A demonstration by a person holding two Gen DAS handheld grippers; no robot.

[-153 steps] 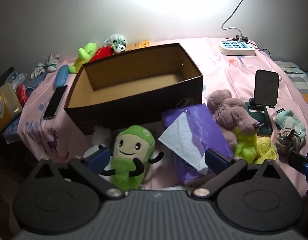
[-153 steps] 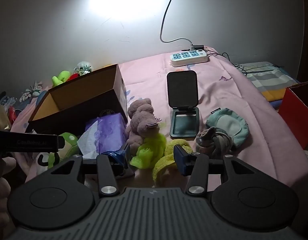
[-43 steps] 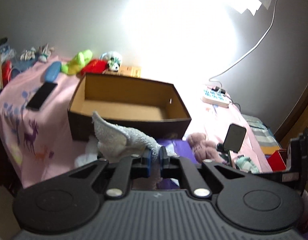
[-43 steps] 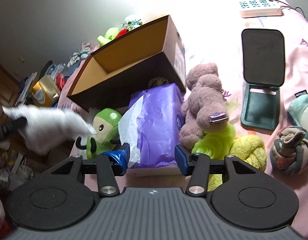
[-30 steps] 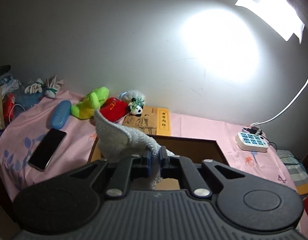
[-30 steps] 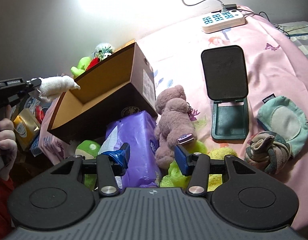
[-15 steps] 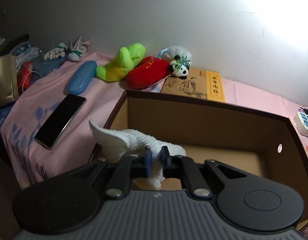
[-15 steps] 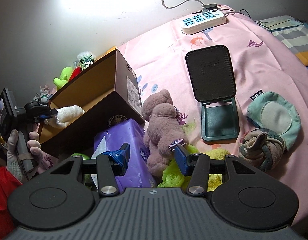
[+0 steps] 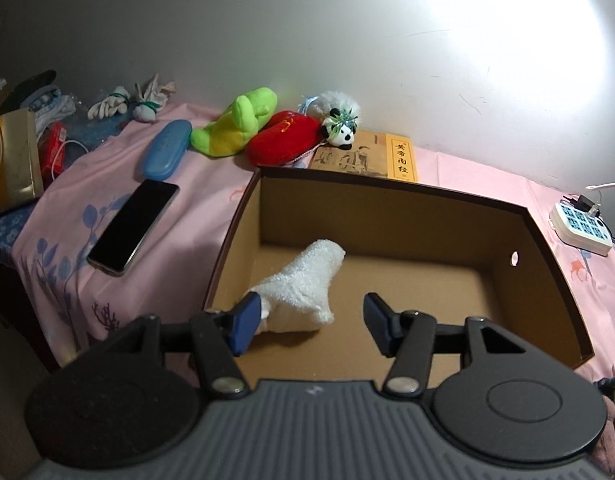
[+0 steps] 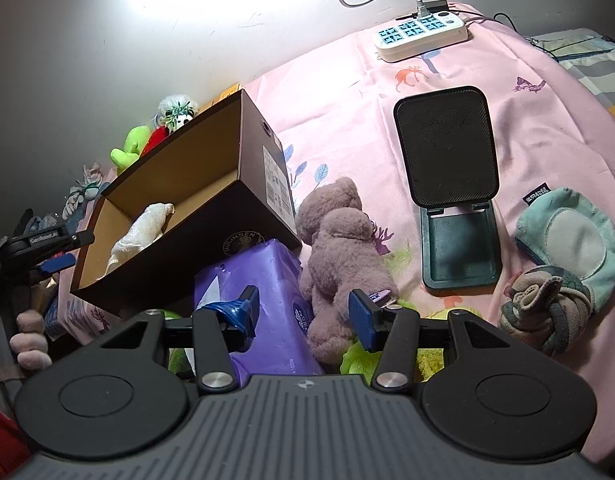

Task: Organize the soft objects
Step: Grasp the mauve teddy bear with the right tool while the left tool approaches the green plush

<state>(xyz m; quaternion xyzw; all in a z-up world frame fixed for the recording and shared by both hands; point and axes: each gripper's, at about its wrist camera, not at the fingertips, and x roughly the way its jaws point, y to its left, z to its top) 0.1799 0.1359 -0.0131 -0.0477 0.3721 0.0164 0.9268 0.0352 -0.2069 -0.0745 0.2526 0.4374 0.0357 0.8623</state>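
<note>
A white fluffy toy [image 9: 299, 292] lies on the floor of the open brown cardboard box [image 9: 387, 196]; it also shows in the right wrist view [image 10: 141, 236] inside the box [image 10: 211, 240]. My left gripper [image 9: 307, 320] is open just above the box's near edge, its left pad beside the toy. My right gripper [image 10: 303, 316] is open and empty over a mauve teddy bear [image 10: 339, 248] and a purple tissue pack [image 10: 259, 292]. A yellow-green plush [image 10: 387, 356] lies under its right finger.
Behind the box lie a green plush [image 9: 235, 128], a red plush [image 9: 283, 142], a small panda [image 9: 339, 128] and a book [image 9: 371, 158]. A phone [image 9: 133, 226] and blue case [image 9: 167, 154] lie left. A phone stand [image 10: 455, 188], knotted rope toy [image 10: 543, 308], teal pouch [image 10: 575, 236] and power strip [image 10: 419, 36] lie right.
My left gripper has opened and let go of the white toy, which now lies in the box. The right gripper has stayed open, shifting slightly over the bear.
</note>
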